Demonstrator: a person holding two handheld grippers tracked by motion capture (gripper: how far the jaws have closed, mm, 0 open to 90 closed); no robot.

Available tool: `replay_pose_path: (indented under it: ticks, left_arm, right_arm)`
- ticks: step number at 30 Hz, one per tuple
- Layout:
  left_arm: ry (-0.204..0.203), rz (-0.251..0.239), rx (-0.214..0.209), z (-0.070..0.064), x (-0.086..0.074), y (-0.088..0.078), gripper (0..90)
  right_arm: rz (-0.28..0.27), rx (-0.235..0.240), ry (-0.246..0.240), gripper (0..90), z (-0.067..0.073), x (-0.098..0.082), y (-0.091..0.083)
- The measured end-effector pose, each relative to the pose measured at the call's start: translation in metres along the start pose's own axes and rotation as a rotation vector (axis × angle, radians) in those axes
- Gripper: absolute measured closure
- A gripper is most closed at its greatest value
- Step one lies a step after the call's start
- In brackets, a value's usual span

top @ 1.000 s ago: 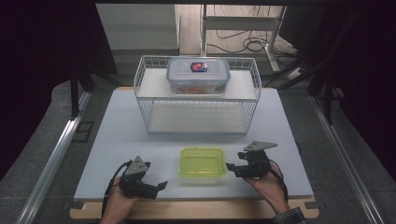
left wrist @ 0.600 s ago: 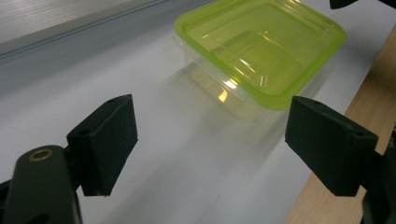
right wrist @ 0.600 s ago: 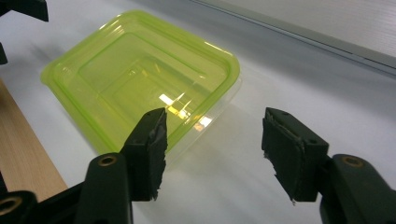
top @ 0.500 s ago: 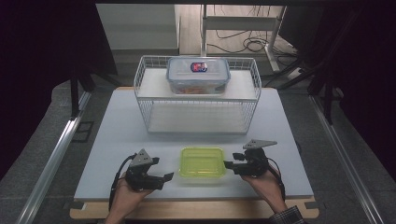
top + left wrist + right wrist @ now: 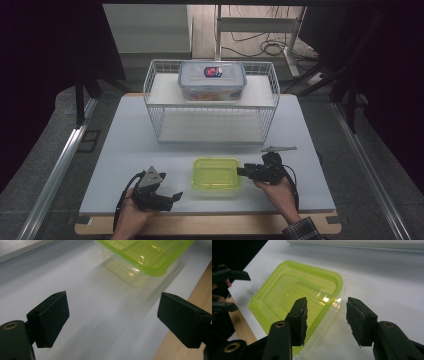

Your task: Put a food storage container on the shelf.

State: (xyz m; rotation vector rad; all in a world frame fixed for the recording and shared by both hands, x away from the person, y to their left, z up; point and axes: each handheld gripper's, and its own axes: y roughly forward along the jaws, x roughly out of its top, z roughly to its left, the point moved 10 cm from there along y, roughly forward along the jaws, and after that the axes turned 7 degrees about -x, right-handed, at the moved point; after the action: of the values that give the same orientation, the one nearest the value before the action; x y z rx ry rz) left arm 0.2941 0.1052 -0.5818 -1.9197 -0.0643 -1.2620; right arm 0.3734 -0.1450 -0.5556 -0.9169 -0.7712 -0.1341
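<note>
Two grippers are in my hands, one to each side of the green-lidded box (image 5: 216,173) at the near middle of the table (image 5: 130,140). My right gripper (image 5: 243,171) has its jaws partly apart and they have just been closing; they straddle the box's right rim, one pad (image 5: 298,317) above the lid and the other outside the clear wall. I see a gap at both pads, so nothing is gripped. My right hand (image 5: 276,189) lies on the table just right of the box.

My left gripper (image 5: 175,196) stands wide, its jaws having just opened a little further, with only bare table between them. It sits near the table's near edge, left of the box and clear of it, pointing toward the box's near left corner (image 5: 150,270).

Farther back, a white wire rack (image 5: 212,107) stands at the far middle of the table. A larger clear box with a lid (image 5: 213,80) rests on its top shelf. The wooden edge (image 5: 210,226) of the table runs along the near side.
</note>
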Motion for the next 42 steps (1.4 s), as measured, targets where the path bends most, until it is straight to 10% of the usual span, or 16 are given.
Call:
replay_pose_path:
  ticks: [9,19,42]
  left_arm:
    - [0.012,0.009,0.009,0.000,-0.002,-0.001,10.2]
    - [0.015,0.007,0.017,0.002,-0.003,-0.004,10.2]
    - [-0.016,-0.008,0.007,0.006,-0.004,-0.007,7.9]
  right_arm:
    - [0.042,0.018,0.076,59.6,-0.002,-0.002,0.013]
    - [0.111,0.156,0.281,78.2,0.000,0.000,0.022]
    - [0.052,0.184,0.238,80.3,0.008,0.024,-0.002]
